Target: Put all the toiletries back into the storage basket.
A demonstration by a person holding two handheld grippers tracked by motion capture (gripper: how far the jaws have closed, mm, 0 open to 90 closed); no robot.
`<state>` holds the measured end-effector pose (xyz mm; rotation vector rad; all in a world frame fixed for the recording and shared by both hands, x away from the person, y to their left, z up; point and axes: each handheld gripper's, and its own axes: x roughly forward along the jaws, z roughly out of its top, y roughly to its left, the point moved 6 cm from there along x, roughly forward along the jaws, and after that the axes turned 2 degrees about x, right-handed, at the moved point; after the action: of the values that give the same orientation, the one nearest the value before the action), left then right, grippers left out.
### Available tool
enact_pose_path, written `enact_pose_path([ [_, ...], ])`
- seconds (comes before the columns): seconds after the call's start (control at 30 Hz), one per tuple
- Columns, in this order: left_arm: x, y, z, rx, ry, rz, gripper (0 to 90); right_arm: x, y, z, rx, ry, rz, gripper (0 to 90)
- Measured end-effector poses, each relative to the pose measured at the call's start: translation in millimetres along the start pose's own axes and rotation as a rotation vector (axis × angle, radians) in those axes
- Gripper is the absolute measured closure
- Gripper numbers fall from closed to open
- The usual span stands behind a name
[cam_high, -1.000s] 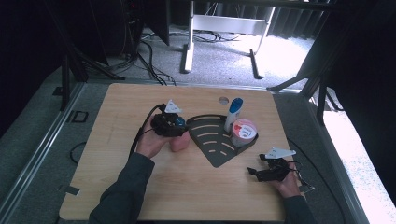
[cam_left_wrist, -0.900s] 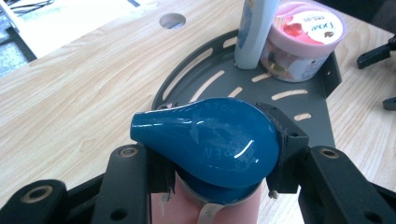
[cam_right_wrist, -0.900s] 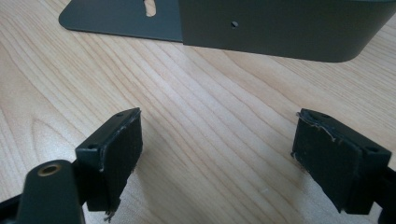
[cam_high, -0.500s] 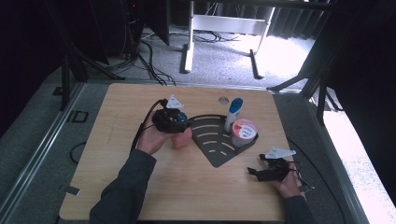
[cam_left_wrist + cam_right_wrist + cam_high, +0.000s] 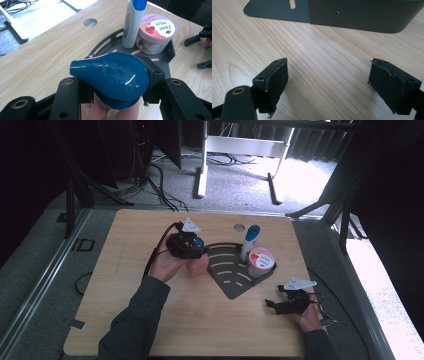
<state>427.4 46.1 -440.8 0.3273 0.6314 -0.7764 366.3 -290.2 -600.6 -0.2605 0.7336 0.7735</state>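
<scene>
Left tongs (image 5: 112, 100): clamped on pink bottle with blue cap (image 5: 112, 75), just left of grey rack (image 5: 225, 275).
Right tongs (image 5: 327, 85): spread apart, nothing between, near rack's right corner, over tabletop (image 5: 324, 50).

Daylight entered from the upper right, overexposing the floor (image 5: 305, 175); the room's edges stayed dark. A glare streak crossed the blue cap (image 5: 112, 77). The table (image 5: 125, 255) was evenly lit, its grain perhaps slightly soft

Glossy teal-blue cap (image 5: 112, 77) over a pink bottle body (image 5: 110, 112), lower centre. White bottle (image 5: 132, 27), blue top, upper centre. Pale pink tub (image 5: 155, 33), dark lettering, upper right. Dark grey slotted rack (image 5: 235, 275). Light wood-grain table (image 5: 130, 255).
</scene>
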Motion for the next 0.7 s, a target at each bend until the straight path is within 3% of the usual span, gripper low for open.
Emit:
enact_pose_path([
  [0.33,3.4,-3.0,12.2,-0.020,-0.032,0.012,52.8,0.0,0.0,0.0,0.000,-0.001,0.000,15.7],
  [0.7,12.6,-4.3,16.2,-0.033,-0.028,0.012,52.8,0.0,0.1,-0.1,0.002,0.001,0.000,15.7],
])
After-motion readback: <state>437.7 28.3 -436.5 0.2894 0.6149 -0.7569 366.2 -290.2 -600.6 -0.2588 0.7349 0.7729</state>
